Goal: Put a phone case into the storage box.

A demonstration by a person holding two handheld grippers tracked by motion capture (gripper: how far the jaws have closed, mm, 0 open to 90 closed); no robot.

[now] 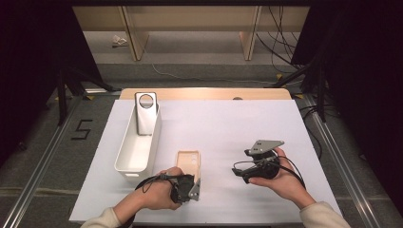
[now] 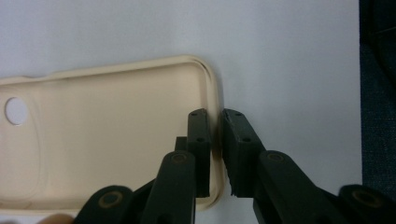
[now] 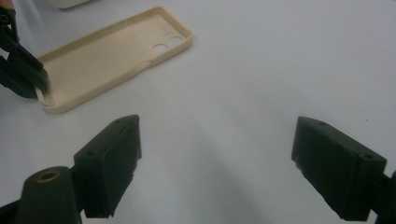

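A beige phone case (image 1: pixel 188 161) lies open side up on the white table top, its camera cutouts at the far end. My left gripper (image 1: pixel 192 183) is shut on the near end of the case (image 2: pixel 107 135), one jaw inside the shell and the other outside, pinching the rim between them (image 2: pixel 215 116). To the right, my right gripper (image 1: pixel 242 171) hovers over bare table, jaws wide open (image 3: pixel 217 140) with nothing between them. The right gripper view shows the case (image 3: pixel 107 58) at upper left with the left gripper's jaws (image 3: pixel 21 70) on its corner.
A long white bin (image 1: pixel 124 142) stands to the left of the case, with a grey phone case (image 1: pixel 145 111) leaning upright at its far end. The white sheet (image 1: pixel 228 123) covers the table; dark floor and cables lie beyond its edges.
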